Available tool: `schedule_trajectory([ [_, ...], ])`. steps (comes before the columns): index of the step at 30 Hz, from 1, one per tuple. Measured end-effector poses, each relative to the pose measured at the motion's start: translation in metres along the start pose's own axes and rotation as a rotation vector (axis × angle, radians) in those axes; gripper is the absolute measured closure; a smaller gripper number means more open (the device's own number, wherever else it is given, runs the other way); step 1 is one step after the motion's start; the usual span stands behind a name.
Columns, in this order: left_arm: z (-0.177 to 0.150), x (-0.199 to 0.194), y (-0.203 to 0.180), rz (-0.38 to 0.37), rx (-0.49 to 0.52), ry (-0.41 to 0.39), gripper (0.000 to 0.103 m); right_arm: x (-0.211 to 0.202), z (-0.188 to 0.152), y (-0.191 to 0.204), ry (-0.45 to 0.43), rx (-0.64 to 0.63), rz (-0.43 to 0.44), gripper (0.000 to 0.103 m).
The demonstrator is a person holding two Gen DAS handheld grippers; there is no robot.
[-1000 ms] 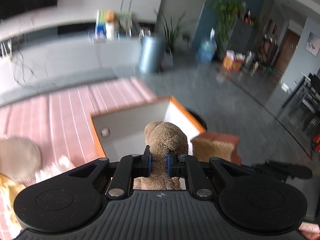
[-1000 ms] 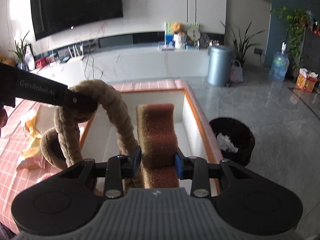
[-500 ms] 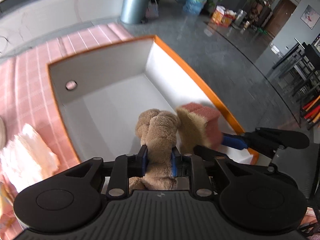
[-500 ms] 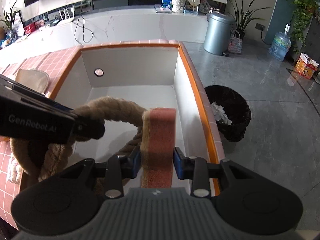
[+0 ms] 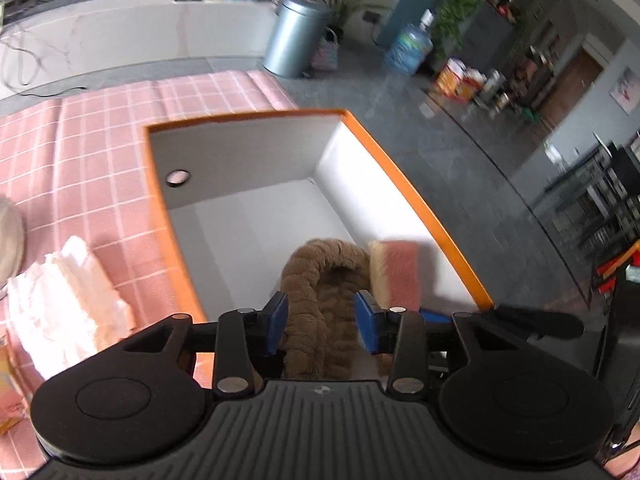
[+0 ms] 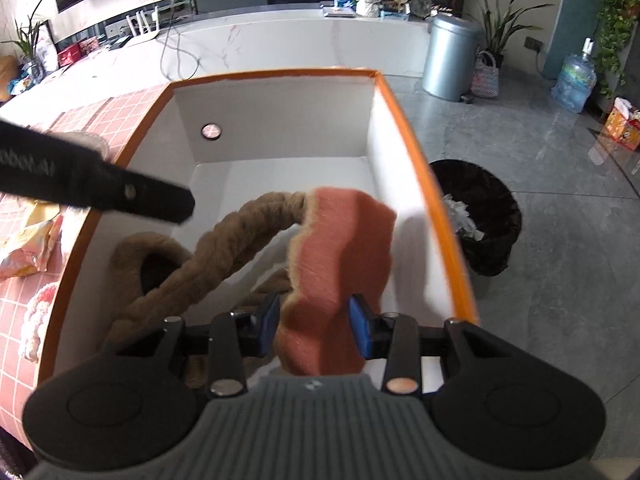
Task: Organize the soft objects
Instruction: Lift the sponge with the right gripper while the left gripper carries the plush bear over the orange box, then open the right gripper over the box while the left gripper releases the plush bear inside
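A brown twisted plush rope (image 5: pixel 320 280) droops into a white box with an orange rim (image 5: pixel 400 172). My left gripper (image 5: pixel 320 320) straddles the rope; its jaws are opening, and a gap shows beside the right pad. In the right wrist view the rope (image 6: pixel 224 256) loops across the box floor toward a pink wavy soft pad with a tan furry edge (image 6: pixel 344 248). My right gripper (image 6: pixel 314 326) is shut on this pad low inside the box (image 6: pixel 416 152), its jaws just starting to ease. I cannot tell whether rope and pad are joined. The left gripper's black finger (image 6: pixel 120 192) crosses the left side.
The box stands on a pink checked cloth (image 5: pixel 100 128) at the table's right edge. Crumpled white material (image 5: pixel 68 300) and yellow packets (image 6: pixel 28 248) lie left of the box. A black waste bin (image 6: pixel 480 216) and a steel bin (image 6: pixel 450 56) stand on the floor to the right.
Both grippers sank into the box with the rope and the pink pad. The left jaws spread apart from the rope, which slumped lower. The pad tilted to the right.
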State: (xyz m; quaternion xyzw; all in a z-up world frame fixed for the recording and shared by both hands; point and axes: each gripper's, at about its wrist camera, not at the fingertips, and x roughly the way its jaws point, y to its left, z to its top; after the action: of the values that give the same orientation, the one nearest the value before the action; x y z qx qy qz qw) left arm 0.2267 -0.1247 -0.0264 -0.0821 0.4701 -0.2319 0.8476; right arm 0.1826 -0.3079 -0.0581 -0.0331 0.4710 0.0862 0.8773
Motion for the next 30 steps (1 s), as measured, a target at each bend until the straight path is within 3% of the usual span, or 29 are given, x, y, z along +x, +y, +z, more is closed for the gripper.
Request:
schedule_trajectory([
  [6,-0.002,-0.019,0.014,0.032,-0.062,-0.054,0.057,0.018,0.001,0.013,0.070,0.001,0.024,0.072],
  [17,-0.011,-0.033,0.007,0.018,-0.015,-0.074,0.057,-0.001,0.001,0.033,0.028,-0.036,-0.037,0.072],
  [20,-0.017,-0.043,0.006,0.029,0.001,-0.100,0.057,-0.015,-0.001,0.040,-0.005,-0.037,-0.047,0.064],
  [22,-0.022,-0.052,0.004,0.050,0.024,-0.126,0.057,-0.028,-0.003,0.045,-0.049,-0.027,-0.047,0.051],
  [27,-0.039,-0.076,0.011,0.067,0.040,-0.189,0.057,-0.062,-0.009,0.069,-0.180,-0.029,-0.034,0.044],
  [30,-0.051,-0.091,0.021,0.086,0.028,-0.219,0.057,-0.082,-0.014,0.088,-0.266,-0.040,-0.006,0.033],
])
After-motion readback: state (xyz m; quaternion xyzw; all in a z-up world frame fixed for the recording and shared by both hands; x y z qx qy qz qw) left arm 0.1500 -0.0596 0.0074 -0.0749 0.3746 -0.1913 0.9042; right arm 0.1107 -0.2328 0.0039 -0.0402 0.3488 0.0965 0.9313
